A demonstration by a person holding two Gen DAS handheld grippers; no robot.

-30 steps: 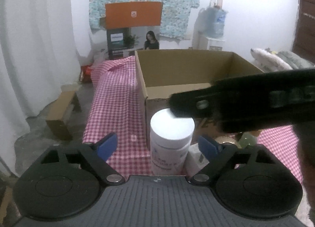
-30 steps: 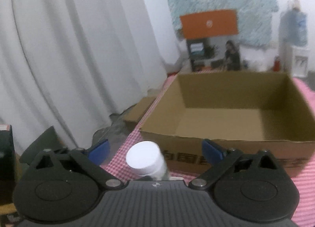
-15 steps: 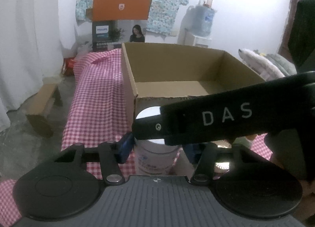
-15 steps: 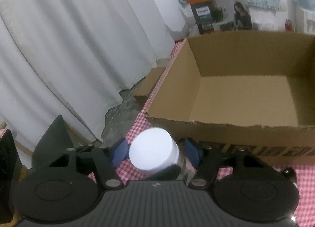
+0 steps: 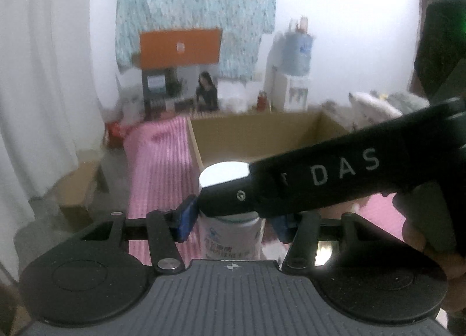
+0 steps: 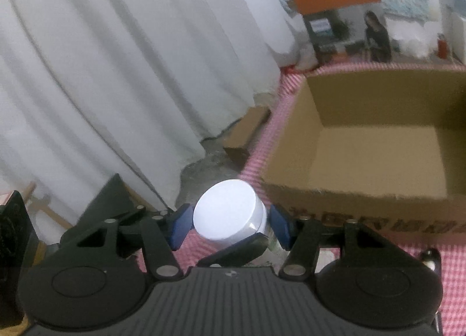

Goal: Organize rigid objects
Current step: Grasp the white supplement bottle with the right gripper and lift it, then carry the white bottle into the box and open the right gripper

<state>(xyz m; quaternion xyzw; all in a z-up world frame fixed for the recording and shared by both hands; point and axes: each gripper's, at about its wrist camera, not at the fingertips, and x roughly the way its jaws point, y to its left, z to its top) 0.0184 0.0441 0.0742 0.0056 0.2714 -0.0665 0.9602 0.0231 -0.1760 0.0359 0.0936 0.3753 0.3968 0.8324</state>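
A white jar with a white lid (image 5: 230, 228) stands between the blue pads of my left gripper (image 5: 231, 219), which is shut on its body. My right gripper (image 6: 230, 223) is closed around the same jar's lid (image 6: 225, 212), its pads at both sides. The right gripper's black body, marked DAS (image 5: 335, 178), crosses the left wrist view over the jar's top. An open, empty cardboard box (image 6: 378, 146) stands just behind the jar on the red checked cloth (image 5: 163, 167).
White curtains (image 6: 116, 73) hang at the left. A small brown box (image 6: 247, 132) lies on the floor beside the table. An orange-topped carton (image 5: 179, 70) and a water dispenser (image 5: 294, 73) stand at the far wall.
Both grippers have closed on the jar; their pads were wide apart a second ago. The jar has risen slightly and the view has shifted.
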